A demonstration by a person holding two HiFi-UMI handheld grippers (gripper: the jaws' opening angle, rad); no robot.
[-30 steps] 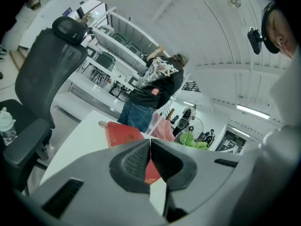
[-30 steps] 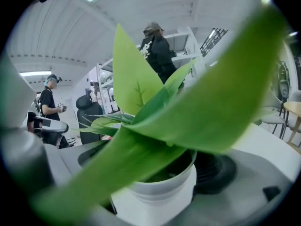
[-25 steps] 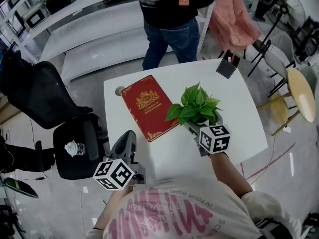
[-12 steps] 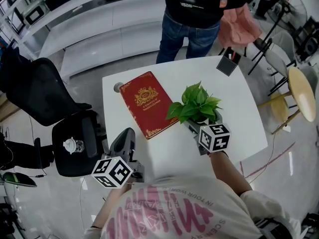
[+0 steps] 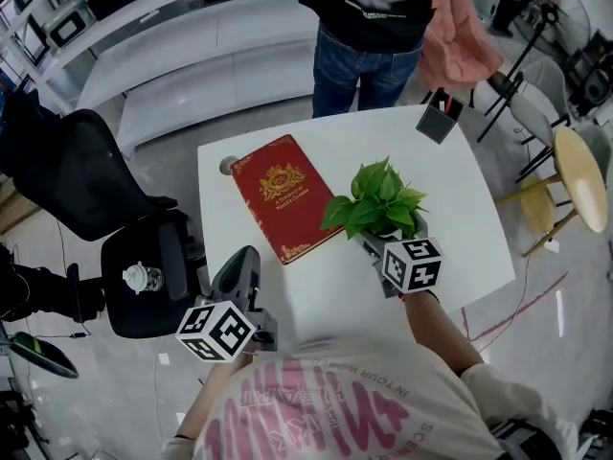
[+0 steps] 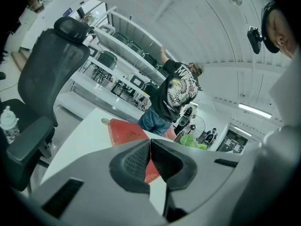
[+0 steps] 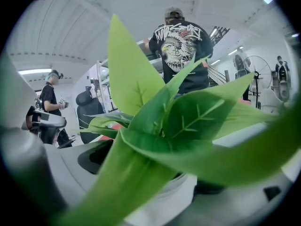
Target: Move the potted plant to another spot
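Observation:
The potted plant (image 5: 378, 199) stands on the white table (image 5: 450, 180), right of centre, its green leaves spreading over a white pot. My right gripper (image 5: 381, 241) reaches in from the near side, its tips hidden under the leaves. In the right gripper view the leaves (image 7: 169, 121) fill the picture, and the white pot (image 7: 164, 197) sits between the two jaws, which press on its sides. My left gripper (image 5: 244, 257) hangs at the table's near-left edge, apart from the plant. Its jaws (image 6: 150, 157) are closed together on nothing.
A red book (image 5: 284, 202) lies left of the plant. A small black stand (image 5: 439, 123) sits at the far right corner. A person (image 5: 369, 27) stands at the table's far edge. A black office chair (image 5: 115, 228) with a bottle (image 5: 141, 282) is on the left, a wooden stool (image 5: 579, 180) on the right.
The standing person has shifted to the right along the far edge. Both grippers, the plant and the book stay where they were.

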